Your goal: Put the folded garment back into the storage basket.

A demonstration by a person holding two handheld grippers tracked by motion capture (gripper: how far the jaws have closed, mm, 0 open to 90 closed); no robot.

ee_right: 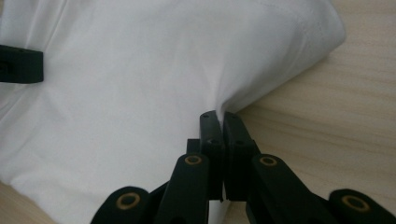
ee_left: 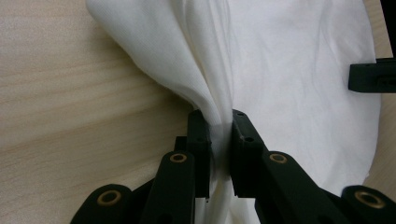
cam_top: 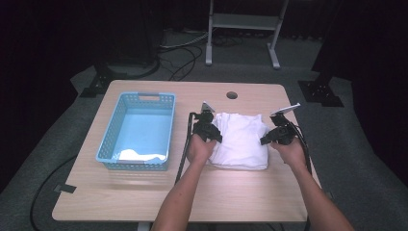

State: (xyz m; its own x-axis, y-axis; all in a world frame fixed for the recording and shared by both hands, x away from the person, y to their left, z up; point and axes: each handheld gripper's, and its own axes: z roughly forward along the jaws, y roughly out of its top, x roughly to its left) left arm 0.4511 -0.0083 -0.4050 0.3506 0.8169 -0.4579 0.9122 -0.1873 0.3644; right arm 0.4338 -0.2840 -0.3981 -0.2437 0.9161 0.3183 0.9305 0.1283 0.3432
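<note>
A folded white cloth point(cam_top: 240, 140) lies on the wooden table point(cam_top: 144, 192), right of centre. My left gripper point(cam_top: 215, 136) is shut on the cloth's left edge; in the left gripper view its jaws pinch a raised bunch of the white cloth point(ee_left: 280, 70) at the left gripper point(ee_left: 220, 123). My right gripper point(cam_top: 265, 140) is shut on the cloth's right edge; in the right gripper view the jaws of the right gripper point(ee_right: 220, 115) press together on a thin fold of the cloth point(ee_right: 140, 84). The far tip of the other gripper shows at each view's side edge.
A light blue plastic basket point(cam_top: 109, 134) stands on the table's left half with another white cloth point(cam_top: 142, 155) at its near end. A round hole point(cam_top: 232, 95) sits near the table's far edge. A metal stand point(cam_top: 243, 21) rests on the floor behind.
</note>
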